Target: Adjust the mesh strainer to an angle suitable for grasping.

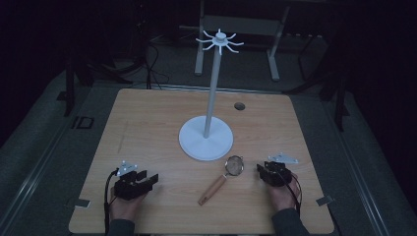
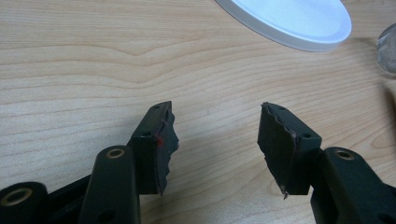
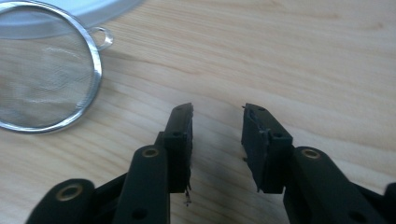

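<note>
Grippers rest low on the wooden surface (image 1: 147, 113), left gripper (image 1: 147, 178) and right gripper (image 1: 261, 168) both with jaws apart and empty. Between them lies a wooden-handled strainer (image 1: 223, 178), its mesh bowl touching the white stand (image 1: 206, 140) base.

The high view looks forward and down over the whole wooden table (image 1: 147, 123). Each gripper view sits low and close to the tabletop (looking along its own jaws), both sharing the white stand base (image 2: 299, 21) and strainer (image 3: 42, 79).
</note>
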A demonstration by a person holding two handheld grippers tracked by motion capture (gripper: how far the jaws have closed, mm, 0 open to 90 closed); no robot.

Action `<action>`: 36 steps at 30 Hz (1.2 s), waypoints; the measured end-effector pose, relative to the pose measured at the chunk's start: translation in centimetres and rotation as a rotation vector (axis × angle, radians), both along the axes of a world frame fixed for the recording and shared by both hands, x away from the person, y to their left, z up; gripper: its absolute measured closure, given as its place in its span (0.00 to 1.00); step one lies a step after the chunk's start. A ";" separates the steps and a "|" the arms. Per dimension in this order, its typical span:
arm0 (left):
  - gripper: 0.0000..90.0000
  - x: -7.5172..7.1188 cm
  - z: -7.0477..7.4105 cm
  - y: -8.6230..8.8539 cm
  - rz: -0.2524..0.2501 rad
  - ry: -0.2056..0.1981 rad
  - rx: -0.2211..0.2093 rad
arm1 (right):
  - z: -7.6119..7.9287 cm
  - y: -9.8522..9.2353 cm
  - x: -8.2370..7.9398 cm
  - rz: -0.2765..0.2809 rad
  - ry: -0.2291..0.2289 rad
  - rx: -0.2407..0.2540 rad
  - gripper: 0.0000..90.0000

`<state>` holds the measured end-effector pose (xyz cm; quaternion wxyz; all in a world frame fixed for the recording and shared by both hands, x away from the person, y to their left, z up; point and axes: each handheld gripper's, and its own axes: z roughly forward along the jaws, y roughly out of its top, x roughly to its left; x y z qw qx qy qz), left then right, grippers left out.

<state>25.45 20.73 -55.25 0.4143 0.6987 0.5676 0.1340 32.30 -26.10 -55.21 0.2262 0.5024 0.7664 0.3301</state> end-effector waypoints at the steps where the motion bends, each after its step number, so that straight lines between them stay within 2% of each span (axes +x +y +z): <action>1: 0.50 0.0 0.0 0.0 0.000 0.001 0.000 | 0.4 0.6 -0.3 0.037 -0.017 -0.009 0.75; 2: 0.50 0.0 0.0 0.0 0.000 0.000 0.002 | 0.6 0.9 -0.5 0.059 -0.028 -0.017 0.75; 3: 0.50 0.0 0.0 0.0 0.000 0.000 0.002 | 0.6 0.9 -0.5 0.059 -0.028 -0.017 0.75; 5: 0.50 -0.1 0.1 0.1 -0.001 0.000 0.001 | 1.0 1.8 -1.0 0.109 -0.054 -0.049 0.77; 8: 0.50 -0.1 0.1 0.2 0.004 0.001 -0.007 | 1.5 2.3 -1.2 0.139 -0.061 -0.041 0.80; 13: 0.49 -0.1 0.0 0.3 0.016 0.001 -0.004 | 2.0 3.0 -1.3 0.188 -0.052 -0.086 0.81; 16: 0.49 -0.1 0.0 0.2 0.012 0.001 0.007 | 2.2 3.4 -1.3 0.215 -0.051 -0.097 0.81; 21: 0.49 -0.1 0.0 0.1 0.009 0.002 0.008 | 2.5 3.6 -1.2 0.245 -0.047 -0.081 0.87; 22: 0.49 -0.1 0.1 0.2 0.011 0.000 0.007 | 2.7 3.8 -1.1 0.254 -0.042 -0.065 0.92; 25: 0.49 -0.1 0.1 0.2 0.013 -0.007 0.007 | 3.0 4.0 -0.9 0.263 -0.037 -0.056 0.96; 29: 0.49 -0.1 0.1 0.2 0.013 -0.005 0.010 | 3.3 4.7 -0.8 0.292 -0.049 -0.068 0.99; 36: 0.49 -0.1 0.1 0.2 0.014 -0.009 0.008 | 4.0 6.3 -0.6 0.328 -0.065 -0.073 1.00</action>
